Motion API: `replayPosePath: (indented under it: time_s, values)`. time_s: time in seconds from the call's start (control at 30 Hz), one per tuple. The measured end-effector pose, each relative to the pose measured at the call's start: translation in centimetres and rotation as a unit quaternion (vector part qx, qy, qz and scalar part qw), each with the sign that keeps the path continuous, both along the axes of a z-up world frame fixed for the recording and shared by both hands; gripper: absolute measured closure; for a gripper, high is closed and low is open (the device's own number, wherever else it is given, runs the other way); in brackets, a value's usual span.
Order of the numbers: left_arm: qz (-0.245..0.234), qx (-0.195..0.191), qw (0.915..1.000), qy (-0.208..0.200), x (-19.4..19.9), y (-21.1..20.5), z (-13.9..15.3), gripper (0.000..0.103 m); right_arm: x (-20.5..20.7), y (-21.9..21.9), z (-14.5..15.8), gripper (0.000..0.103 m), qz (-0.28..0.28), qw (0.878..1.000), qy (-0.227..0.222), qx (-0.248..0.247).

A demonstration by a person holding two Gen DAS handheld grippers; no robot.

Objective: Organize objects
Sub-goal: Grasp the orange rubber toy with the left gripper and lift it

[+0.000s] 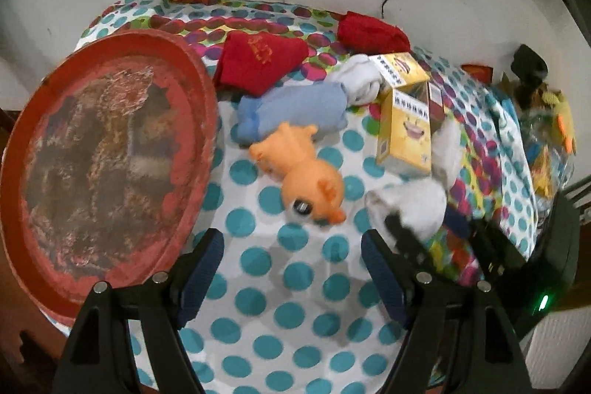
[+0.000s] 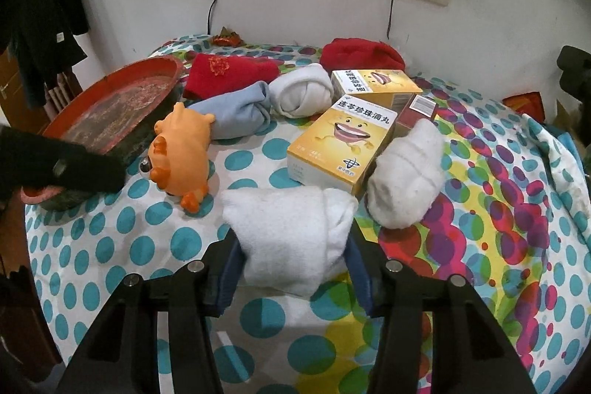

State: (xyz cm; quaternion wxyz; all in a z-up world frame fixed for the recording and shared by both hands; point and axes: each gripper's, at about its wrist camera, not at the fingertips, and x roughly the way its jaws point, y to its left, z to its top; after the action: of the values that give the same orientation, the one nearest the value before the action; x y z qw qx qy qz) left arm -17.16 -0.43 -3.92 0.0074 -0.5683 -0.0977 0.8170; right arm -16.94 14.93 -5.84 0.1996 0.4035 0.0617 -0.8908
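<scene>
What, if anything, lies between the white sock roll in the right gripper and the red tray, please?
The orange toy lies on the cloth between the white sock roll, clamped in the right gripper, and the red tray. The open left gripper hangs at the tray's near rim.

A fuzzy white cloth sock roll [image 2: 295, 239] lies on the smooth dotted tablecloth [image 2: 122, 235], near a glossy orange plastic toy [image 2: 181, 154], printed cardboard boxes [image 2: 341, 150] and a worn, flaking red tray [image 1: 99, 150].
</scene>
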Motion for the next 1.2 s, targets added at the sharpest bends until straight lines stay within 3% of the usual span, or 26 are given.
replayPosePath:
  time_s: [0.3,0.53,0.8,0.83,0.87,0.9,0.93,1.2]
  values:
    - [0.047,0.018,0.9982,-0.033,-4.3,0.1,-1.6,0.024,0.0,0.0,0.0,0.054,0.000,1.000,-0.001,-0.001]
    - [0.061,0.025,0.9970,-0.041,-5.3,0.4,-3.1,0.024,0.0,0.0,-0.1,0.054,-0.001,1.000,-0.003,-0.002]
    - [0.067,0.058,0.9958,-0.022,-5.6,0.5,-3.9,0.025,-0.1,0.1,-0.4,0.052,-0.002,1.000,-0.012,-0.011]
    - [0.068,0.060,0.9956,-0.021,-5.7,0.6,-4.0,0.026,-0.1,0.1,-0.5,0.051,-0.003,1.000,-0.014,-0.013]
    - [0.066,0.057,0.9959,-0.023,-5.7,0.7,-4.1,0.040,-0.2,0.1,-0.5,0.050,-0.003,1.000,-0.017,-0.016]
    - [0.067,0.049,0.9962,-0.026,-5.7,0.8,-4.2,0.045,-0.3,0.1,-0.5,0.050,-0.003,1.000,-0.020,-0.018]
    - [0.069,0.038,0.9965,-0.028,-5.7,0.9,-4.4,0.057,-0.3,0.1,-0.5,0.050,-0.004,1.000,-0.021,-0.020]
    - [0.043,0.026,0.9986,-0.015,-5.0,1.1,-4.2,0.059,-0.5,0.4,-0.2,0.049,-0.005,0.999,-0.024,-0.024]
